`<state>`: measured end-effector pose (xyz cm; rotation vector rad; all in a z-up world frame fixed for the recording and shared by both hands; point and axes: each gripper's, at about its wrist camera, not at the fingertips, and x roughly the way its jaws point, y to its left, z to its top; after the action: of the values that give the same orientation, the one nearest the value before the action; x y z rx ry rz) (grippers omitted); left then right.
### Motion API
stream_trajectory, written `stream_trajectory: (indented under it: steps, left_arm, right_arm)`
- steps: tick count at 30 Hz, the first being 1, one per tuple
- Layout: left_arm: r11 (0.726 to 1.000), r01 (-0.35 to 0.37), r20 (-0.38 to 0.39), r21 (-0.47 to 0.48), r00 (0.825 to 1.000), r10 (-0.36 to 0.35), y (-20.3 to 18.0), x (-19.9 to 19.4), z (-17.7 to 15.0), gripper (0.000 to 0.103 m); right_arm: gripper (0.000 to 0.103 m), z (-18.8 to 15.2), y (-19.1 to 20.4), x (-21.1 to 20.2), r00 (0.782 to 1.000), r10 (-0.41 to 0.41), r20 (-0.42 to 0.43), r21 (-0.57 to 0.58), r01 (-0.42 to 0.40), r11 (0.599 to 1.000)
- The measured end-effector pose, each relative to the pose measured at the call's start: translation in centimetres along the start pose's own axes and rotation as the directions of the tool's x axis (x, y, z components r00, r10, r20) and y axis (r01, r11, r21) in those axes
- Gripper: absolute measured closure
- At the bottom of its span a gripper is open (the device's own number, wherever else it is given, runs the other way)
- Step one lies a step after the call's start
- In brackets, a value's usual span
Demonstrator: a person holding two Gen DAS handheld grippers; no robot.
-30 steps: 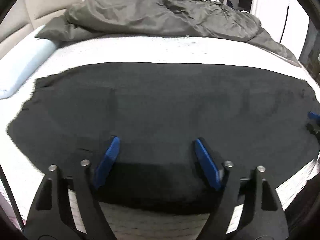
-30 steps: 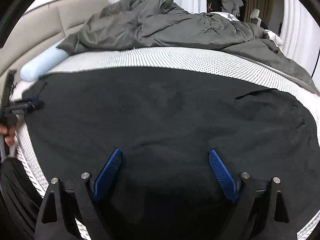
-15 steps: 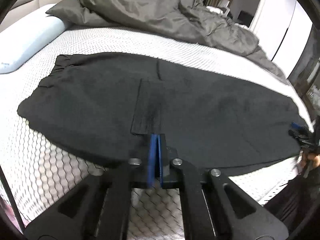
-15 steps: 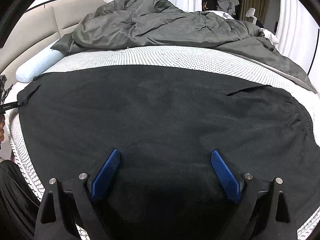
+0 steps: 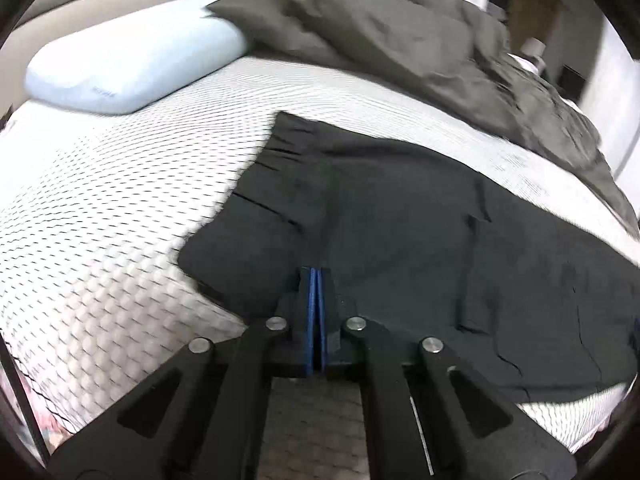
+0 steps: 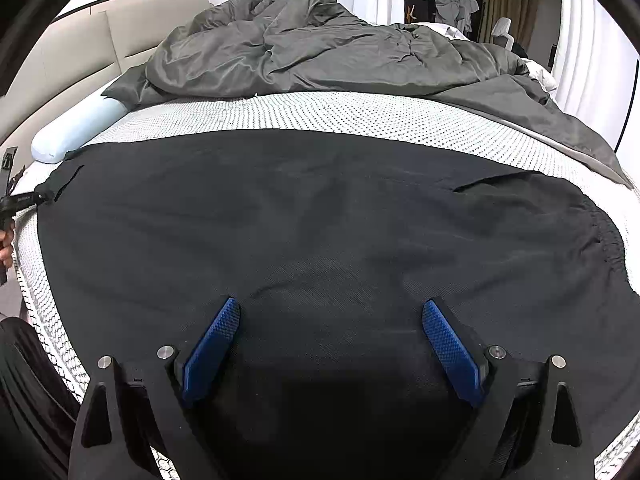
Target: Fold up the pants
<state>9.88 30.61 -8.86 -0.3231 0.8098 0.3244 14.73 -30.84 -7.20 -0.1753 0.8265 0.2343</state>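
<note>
Seemingly, left claw (image 5: 317, 280) pinches pants (image 5: 420, 216) edge; right claw (image 6: 332, 320) spread above them.

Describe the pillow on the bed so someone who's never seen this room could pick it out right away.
Start at the white textured mattress with the crumpled dark grey duvet heaped along its far side. At the headboard end, beside the duvet's edge, lies the pale blue rounded pillow. It is the only light blue, smooth, puffy thing there; the flat black pants lie apart from it.
</note>
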Motion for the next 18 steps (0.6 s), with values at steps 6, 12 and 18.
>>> stream_trajectory:
  steps: [6, 12, 18]
  left_arm:
    - [0.988, 0.044, 0.026, 0.149, 0.998, -0.049, -4.8, -1.1, 1.4, 0.096]
    - [0.966, 0.041, -0.088, 0.255, 0.996, -0.019, -7.6, 3.8, 2.5, 0.071]
    - [0.990, -0.087, -0.058, 0.110, 0.994, 0.094, -2.9, 3.5, 4.3, 0.100]
  right_arm:
    - [0.008, 0.1, 0.0, 0.1, 1.000, -0.005, 0.000, 0.002, 0.005, 1.000]
    - [0.006, 0.1, -0.3, 0.3, 1.000, -0.005, -0.001, -0.001, 0.005, 1.000]
    - [0.006, 0.2, -0.5, 0.4, 1.000, -0.001, 0.000, -0.006, 0.001, 1.000]
